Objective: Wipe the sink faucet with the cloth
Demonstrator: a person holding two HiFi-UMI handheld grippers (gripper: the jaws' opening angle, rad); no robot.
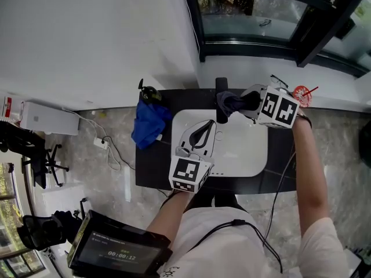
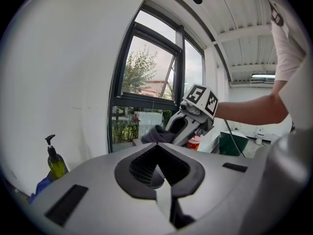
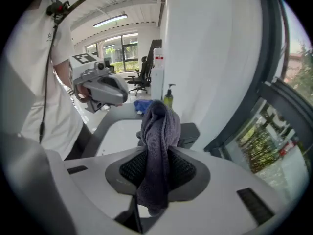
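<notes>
My right gripper (image 1: 244, 102) is clamped on the folded grey cloth (image 3: 159, 131), right at the black faucet (image 1: 221, 88) behind the white sink (image 1: 249, 155); I can't tell whether they touch. My left gripper (image 1: 199, 133) hangs over the basin, jaws together on nothing. I judge the cloth could drag free on the spout, or my forearm could tip the red cup (image 1: 301, 95). The cup's print is unreadable. The tablet (image 1: 119, 252) timer seems to read 00:00:12.

Cloth (image 3: 157, 146): dark grey, ribbed.
Faucet (image 1: 221, 88): black.
Sink (image 1: 243, 149): white.
Counter (image 1: 152, 167): black.
Bundle (image 1: 149, 123), centre left of head view: blue.
Soap bottle (image 2: 55, 163): olive green, black pump.
Left gripper (image 1: 207, 124): pale grey; cube white with black squares.
</notes>
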